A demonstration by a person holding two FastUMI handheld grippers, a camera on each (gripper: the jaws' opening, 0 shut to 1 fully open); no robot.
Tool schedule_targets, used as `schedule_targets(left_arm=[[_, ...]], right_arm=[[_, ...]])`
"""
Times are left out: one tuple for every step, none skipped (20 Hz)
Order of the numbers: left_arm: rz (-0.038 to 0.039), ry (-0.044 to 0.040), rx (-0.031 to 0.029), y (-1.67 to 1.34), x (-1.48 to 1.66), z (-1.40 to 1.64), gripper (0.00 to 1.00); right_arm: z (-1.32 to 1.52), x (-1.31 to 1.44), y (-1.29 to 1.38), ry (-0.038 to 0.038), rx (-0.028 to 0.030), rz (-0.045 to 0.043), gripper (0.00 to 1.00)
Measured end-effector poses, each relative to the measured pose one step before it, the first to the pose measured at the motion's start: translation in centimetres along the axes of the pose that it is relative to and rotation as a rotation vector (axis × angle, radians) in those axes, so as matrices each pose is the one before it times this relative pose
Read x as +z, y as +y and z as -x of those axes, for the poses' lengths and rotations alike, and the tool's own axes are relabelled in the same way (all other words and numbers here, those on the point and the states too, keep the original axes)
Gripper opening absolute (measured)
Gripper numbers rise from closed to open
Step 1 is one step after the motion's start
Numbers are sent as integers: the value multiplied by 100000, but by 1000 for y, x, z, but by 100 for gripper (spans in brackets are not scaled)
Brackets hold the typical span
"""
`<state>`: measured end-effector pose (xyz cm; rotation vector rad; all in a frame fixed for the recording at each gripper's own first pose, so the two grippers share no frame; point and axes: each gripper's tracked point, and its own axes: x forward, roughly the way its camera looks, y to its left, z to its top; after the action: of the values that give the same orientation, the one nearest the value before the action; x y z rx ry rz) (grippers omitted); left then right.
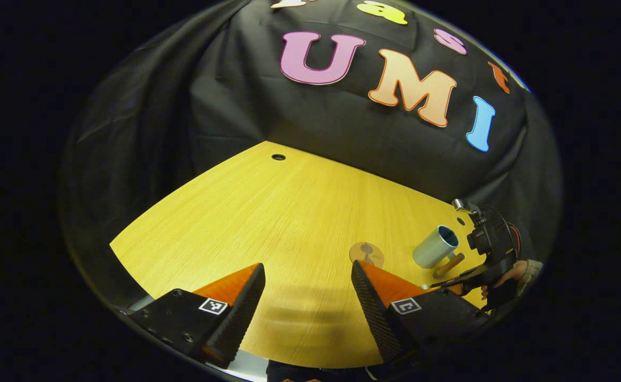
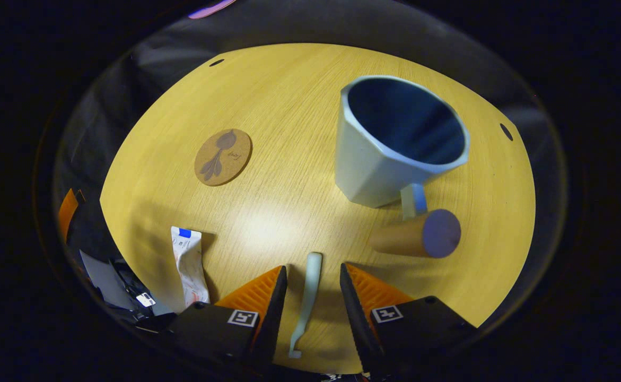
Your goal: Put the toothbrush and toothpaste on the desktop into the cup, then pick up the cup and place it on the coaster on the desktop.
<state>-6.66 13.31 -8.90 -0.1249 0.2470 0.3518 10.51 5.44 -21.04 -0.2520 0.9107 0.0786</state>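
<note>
Left gripper [image 1: 307, 276] is held low over the desk, jaws spread wide, nothing between the fingers. Right gripper [image 2: 313, 278] is angled down toward the desktop, jaws parted to a narrower gap, a slim object lying in the gap; contact by either finger cannot be confirmed. In the left gripper view, the right gripper [image 1: 451, 285] is seen far off to the right, gripped by a hand [image 1: 506, 278] with a sleeve cuff at the wrist.
</note>
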Motion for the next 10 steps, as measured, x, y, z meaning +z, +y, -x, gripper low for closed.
schedule_targets(left_arm=[[518,68,621,171,148,-61,95],[226,-32,576,198,125,-191,95],[-73,83,301,183,124,-161,95],[-319,274,150,125,0,-67,95],[-652,438,159,113,109,-85,95],[-566,331,94,192,-2,-130,95],[-325,359,-86,-22,90,-149,95],[-120,250,-302,-89,-105,-120,95],[36,94,-309,-124,-23,27,95],[113,168,-342,-111,8,-73,95]], right_arm=[[-110,213,-97,-330,-614,14,63],[36,72,-112,895,-626,-411,56],[-80,-89,-290,494,-1362,-425,55],[-30,46,-161,674,-613,-933,46],[2,-115,145,934,-58,-1309,35],[-154,-66,12,485,-82,-572,32],[86,-32,-28,273,-673,426,29],[71,-16,-41,476,-1055,1497,26],[124,97,182,-150,-17,1713,27],[438,-25,232,1237,-1070,-329,26]])
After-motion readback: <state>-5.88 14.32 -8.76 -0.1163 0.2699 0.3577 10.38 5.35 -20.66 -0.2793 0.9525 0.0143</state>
